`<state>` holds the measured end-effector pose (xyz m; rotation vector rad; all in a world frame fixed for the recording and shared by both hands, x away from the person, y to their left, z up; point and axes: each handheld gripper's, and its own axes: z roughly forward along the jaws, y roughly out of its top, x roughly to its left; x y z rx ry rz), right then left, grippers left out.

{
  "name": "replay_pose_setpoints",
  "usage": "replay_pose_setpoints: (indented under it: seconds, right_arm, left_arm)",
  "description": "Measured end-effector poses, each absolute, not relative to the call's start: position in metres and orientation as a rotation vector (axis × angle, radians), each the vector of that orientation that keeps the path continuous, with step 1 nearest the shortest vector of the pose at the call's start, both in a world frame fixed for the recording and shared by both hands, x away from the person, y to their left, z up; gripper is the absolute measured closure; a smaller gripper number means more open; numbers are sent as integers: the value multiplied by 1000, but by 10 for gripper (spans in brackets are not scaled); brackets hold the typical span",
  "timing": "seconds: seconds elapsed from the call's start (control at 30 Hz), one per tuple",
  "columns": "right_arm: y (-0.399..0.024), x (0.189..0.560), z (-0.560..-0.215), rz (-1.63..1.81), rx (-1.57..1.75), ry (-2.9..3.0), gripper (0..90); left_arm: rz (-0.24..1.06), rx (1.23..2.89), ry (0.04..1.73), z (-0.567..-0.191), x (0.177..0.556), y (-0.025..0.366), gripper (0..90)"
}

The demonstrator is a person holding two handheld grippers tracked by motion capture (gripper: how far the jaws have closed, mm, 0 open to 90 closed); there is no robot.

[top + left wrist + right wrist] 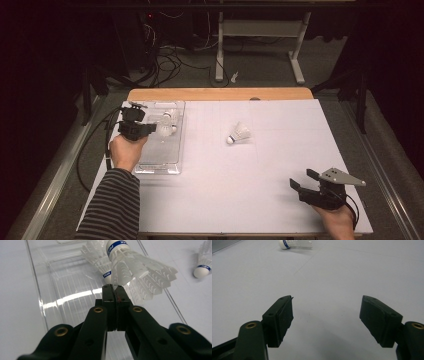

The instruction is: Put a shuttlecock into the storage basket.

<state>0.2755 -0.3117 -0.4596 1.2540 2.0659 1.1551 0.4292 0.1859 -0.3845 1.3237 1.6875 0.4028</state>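
Left gripper (115, 287), clenched on a white feathered shuttlecock's (135, 267) skirt, hangs directly over the clear plastic tray (42, 302), cork pointing away; right gripper (327, 315) gapes, idle.

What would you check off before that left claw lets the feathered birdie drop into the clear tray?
1. Left gripper pinching the held shuttlecock by its feathers: ok.
2. Held shuttlecock above the clear tray: ok.
3. Landing room beside the shuttlecock already in the tray: ok, the near part is bare.
4. Whether the two shuttlecocks touch: cannot tell.
5. Right gripper open and free for the next pick: ok.
6. Loose shuttlecock lying on the white mat, apart from the tray: ok.
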Motion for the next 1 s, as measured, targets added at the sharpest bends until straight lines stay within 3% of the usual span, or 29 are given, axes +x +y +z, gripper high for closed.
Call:
replay_pose_setpoints:
  seconds: [1.0]
  right_arm:
    - [-312,276,-460,1150,1253,2071,276]
  left_arm:
    - [430,1283,1778,-400,456,193,892]
